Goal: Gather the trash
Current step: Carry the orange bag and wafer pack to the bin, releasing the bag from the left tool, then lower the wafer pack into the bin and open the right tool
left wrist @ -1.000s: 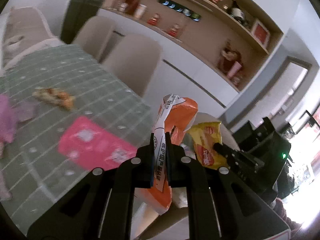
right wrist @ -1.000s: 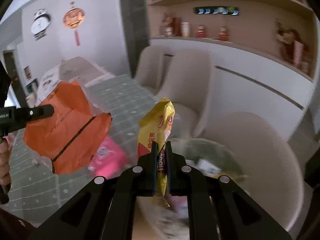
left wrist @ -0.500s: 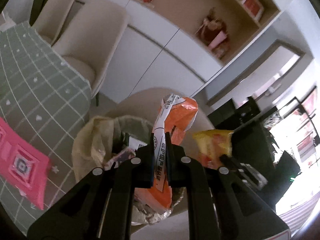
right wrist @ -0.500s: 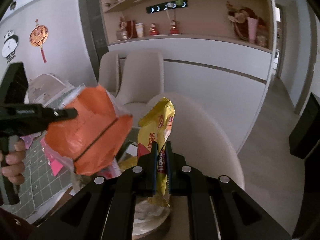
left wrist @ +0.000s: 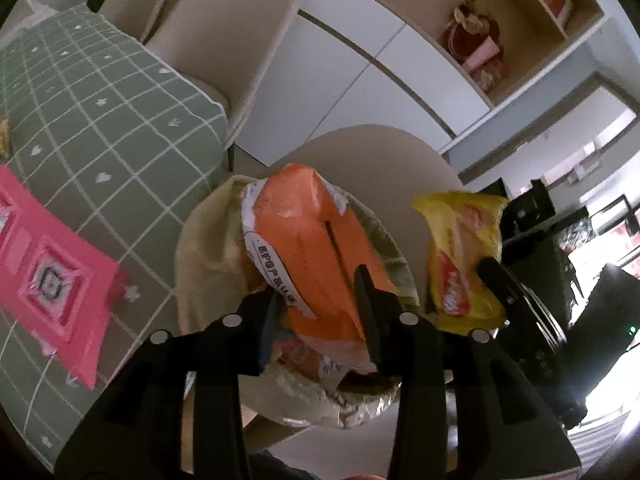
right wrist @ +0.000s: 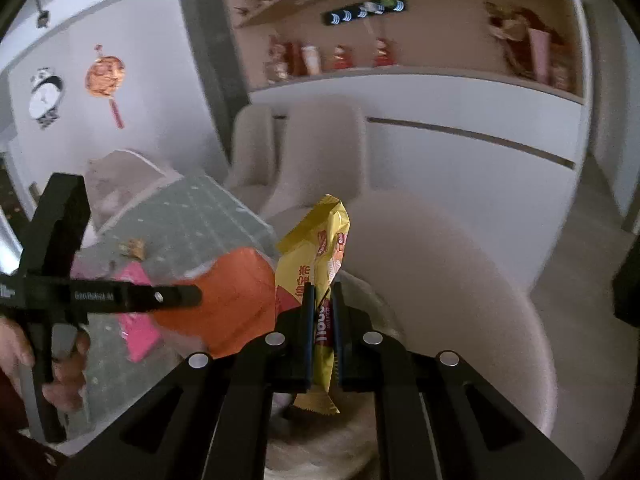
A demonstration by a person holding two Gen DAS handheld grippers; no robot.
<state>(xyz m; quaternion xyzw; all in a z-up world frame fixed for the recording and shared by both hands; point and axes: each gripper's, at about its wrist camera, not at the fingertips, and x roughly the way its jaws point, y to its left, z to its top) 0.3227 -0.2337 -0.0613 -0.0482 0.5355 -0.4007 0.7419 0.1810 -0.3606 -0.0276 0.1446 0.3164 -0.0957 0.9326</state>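
My left gripper [left wrist: 320, 308] has its jaws apart; the orange snack bag [left wrist: 308, 248] lies loose between them, over the lined trash bin [left wrist: 360, 404]. The bag also shows in the right wrist view [right wrist: 236, 304], next to the left gripper [right wrist: 176, 296]. My right gripper [right wrist: 321, 320] is shut on a yellow wafer wrapper [right wrist: 316, 264], held upright above the bin [right wrist: 320, 456]. In the left wrist view the yellow wrapper [left wrist: 460, 264] hangs just right of the orange bag, clamped by the right gripper [left wrist: 492, 272].
The bin sits on a beige chair [left wrist: 380, 160] beside the green checked table [left wrist: 100, 112]. A pink packet [left wrist: 44, 280] and a small wrapper [right wrist: 134, 247] lie on the table. More beige chairs [right wrist: 316, 152] and white cabinets [right wrist: 460, 160] stand behind.
My left gripper's jaws have opened and the orange bag has tipped and sunk toward the bin. The right gripper has kept its grip on the yellow wrapper and swung slightly left.
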